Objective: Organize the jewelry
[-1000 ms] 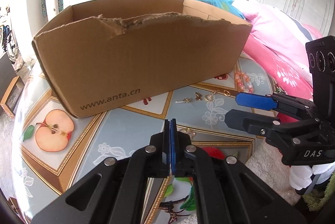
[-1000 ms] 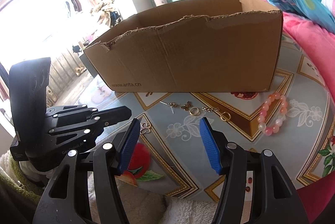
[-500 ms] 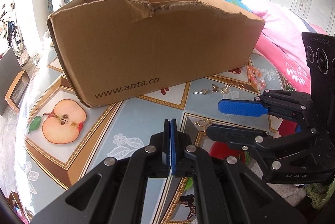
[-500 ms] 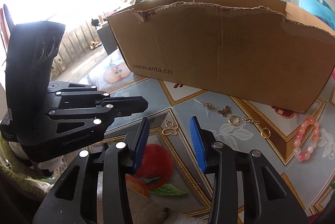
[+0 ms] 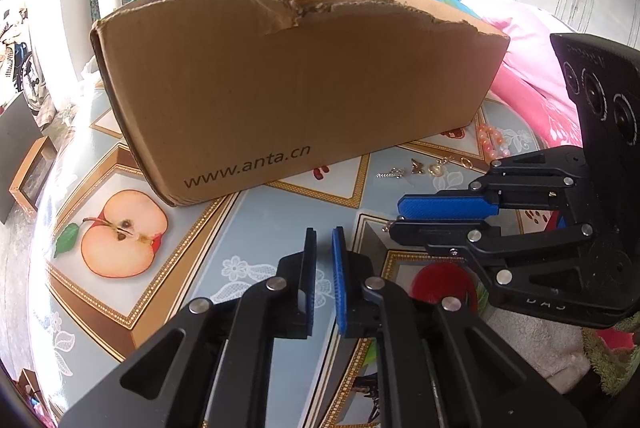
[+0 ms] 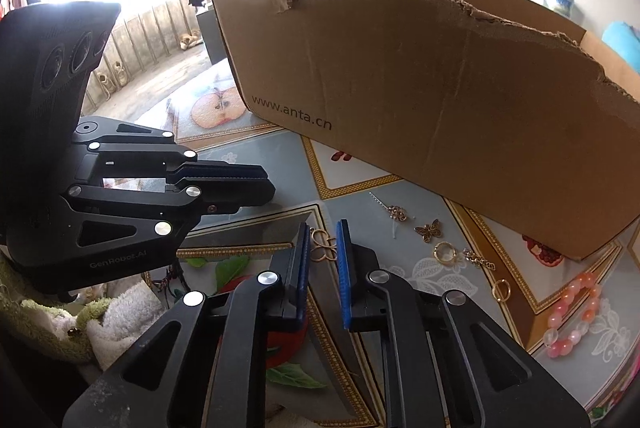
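Observation:
A gold clover-shaped pendant lies on the patterned table. My right gripper has its jaws closing on it, and the blue pads touch both its sides. My left gripper hovers over the table just to the left, its jaws opening to a narrow gap with nothing between them. In the right wrist view, my left gripper sits close beside the pendant. A butterfly charm, a gold ring, a short chain and a pink bead bracelet lie in front of the cardboard box.
The torn-rimmed cardboard box stands across the back of the table. Pink bedding lies at the right. A green and white plush sits at the table's near edge. A wooden frame rests on the floor at the left.
My right gripper's jaws went from wide apart to nearly together around the gold pendant as it moved in on it. My left gripper's jaws parted slightly from fully shut.

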Motion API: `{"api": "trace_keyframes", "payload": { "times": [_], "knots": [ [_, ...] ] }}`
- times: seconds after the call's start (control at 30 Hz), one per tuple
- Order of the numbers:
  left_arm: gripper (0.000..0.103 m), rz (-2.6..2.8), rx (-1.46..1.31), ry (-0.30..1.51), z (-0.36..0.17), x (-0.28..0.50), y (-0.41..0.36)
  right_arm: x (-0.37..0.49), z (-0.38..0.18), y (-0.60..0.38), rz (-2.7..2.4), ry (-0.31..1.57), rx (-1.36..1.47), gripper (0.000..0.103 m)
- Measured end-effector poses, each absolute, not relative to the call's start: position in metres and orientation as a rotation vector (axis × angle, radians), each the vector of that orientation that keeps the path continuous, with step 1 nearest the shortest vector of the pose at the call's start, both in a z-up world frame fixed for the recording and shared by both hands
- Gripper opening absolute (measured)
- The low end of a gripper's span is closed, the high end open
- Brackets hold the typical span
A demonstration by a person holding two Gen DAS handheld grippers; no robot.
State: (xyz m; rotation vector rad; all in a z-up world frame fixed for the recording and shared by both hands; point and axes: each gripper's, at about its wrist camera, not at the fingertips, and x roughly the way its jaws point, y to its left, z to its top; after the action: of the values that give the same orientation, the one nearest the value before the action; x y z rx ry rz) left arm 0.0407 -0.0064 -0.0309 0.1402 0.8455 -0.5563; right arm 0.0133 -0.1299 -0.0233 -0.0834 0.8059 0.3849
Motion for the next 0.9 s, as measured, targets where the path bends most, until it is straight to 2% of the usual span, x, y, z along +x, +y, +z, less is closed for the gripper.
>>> {"api": "trace_keyframes", "payload": {
  "times": [0.17,0.43,0.5,0.57,0.63,0.9],
  "knots": [
    [0.008,-0.56,0.14,0.84,-0.03,0.04,-0.006,0.016,-0.023,-0.14,0.376,0.822,-0.023,0.002],
    [0.009,-0.62,0.14,0.824,-0.024,0.033,-0.013,0.007,-0.012,-0.157,0.323,0.793,0.061,0.005],
    [0.015,-0.666,0.145,0.824,-0.023,0.03,-0.019,0.003,-0.01,-0.165,0.307,0.786,0.084,0.006],
    [0.028,-0.696,0.172,0.824,-0.023,0.028,-0.027,-0.001,-0.01,-0.169,0.298,0.786,0.106,0.006],
    [0.033,-0.709,0.209,0.823,-0.024,0.027,-0.035,-0.002,-0.011,-0.17,0.29,0.786,0.118,0.006],
    [0.033,-0.67,0.307,0.839,-0.029,0.03,-0.055,-0.017,-0.01,-0.182,0.273,0.773,0.152,0.007]
  ]
}}
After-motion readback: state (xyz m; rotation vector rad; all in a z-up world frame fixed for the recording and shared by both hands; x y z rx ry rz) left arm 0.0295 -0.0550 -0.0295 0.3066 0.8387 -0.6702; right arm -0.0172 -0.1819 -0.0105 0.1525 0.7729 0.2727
